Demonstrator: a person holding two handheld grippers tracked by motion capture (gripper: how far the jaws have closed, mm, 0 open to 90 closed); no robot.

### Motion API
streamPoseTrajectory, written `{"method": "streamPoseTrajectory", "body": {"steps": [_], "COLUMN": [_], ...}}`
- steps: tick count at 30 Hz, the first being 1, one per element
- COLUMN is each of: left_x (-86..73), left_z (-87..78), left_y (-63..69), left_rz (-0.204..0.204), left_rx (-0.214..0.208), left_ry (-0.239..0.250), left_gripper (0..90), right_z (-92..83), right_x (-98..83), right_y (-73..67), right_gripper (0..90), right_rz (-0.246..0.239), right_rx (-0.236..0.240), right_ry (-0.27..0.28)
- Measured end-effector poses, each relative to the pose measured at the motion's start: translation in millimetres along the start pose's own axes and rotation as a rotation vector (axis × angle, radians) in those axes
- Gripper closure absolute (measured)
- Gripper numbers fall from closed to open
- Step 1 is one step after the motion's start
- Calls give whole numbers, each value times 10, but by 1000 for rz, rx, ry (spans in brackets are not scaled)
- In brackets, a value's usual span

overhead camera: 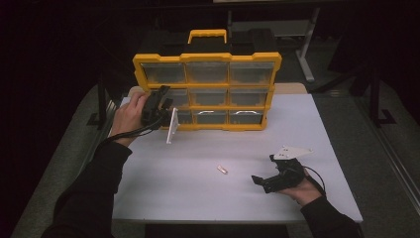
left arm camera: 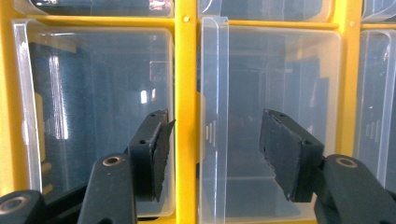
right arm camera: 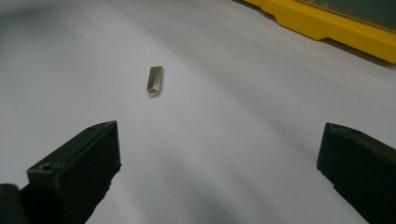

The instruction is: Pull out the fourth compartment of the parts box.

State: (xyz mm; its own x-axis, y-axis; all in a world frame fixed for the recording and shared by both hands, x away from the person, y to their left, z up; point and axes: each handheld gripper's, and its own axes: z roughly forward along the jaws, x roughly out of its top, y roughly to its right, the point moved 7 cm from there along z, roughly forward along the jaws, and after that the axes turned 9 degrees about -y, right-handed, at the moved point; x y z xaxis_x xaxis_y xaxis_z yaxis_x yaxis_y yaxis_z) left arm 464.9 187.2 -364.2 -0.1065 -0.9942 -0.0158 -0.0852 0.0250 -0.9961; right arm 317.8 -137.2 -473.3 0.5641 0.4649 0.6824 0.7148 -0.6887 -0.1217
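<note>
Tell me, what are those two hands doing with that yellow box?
A person holds a hand-held gripper in each hand. The left hand-held gripper reaches into the upright yellow plastic organizer box, its jaws on either side of a clear plastic drawer's handle without pressing it. The right hand-held gripper rests open on the white table, facing a small metal piece.

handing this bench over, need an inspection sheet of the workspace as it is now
surface: white table, bare apart from one small part
job's things: yellow drawer organizer standing upright at the back; clear drawer handle between the left gripper's jaws; small metal piece lying loose
clutter: nothing seen
grippers: left gripper not pressing on the handle; right gripper open, resting on the table near the piece
cables: black cable trailing from the left gripper
surroundings: dark room, grey floor
</note>
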Motion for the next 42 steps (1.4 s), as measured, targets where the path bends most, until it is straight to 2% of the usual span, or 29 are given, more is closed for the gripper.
{"method": "streamPoseTrajectory", "body": {"steps": [5, 22, 31, 42], "left_x": [0, 1, -6, -5], "left_z": [2, 2, 4, 6], "left_y": [-14, -29, -26, -32], "left_rz": [-7, -13, -10, -6], "left_rx": [-4, -27, -39, -29], "left_ry": [-2, -14, -24, -27], "left_gripper": [541, 708, 742, 775], "right_z": [-3, -5, -8, -10], "right_x": [0, -1, 1, 1], "right_y": [1, 1, 1, 0], "right_gripper": [0, 0, 0, 0], "right_rz": [0, -2, -2, -2], "right_rx": [0, -2, -2, -1], "right_ry": [2, 1, 3, 3]}}
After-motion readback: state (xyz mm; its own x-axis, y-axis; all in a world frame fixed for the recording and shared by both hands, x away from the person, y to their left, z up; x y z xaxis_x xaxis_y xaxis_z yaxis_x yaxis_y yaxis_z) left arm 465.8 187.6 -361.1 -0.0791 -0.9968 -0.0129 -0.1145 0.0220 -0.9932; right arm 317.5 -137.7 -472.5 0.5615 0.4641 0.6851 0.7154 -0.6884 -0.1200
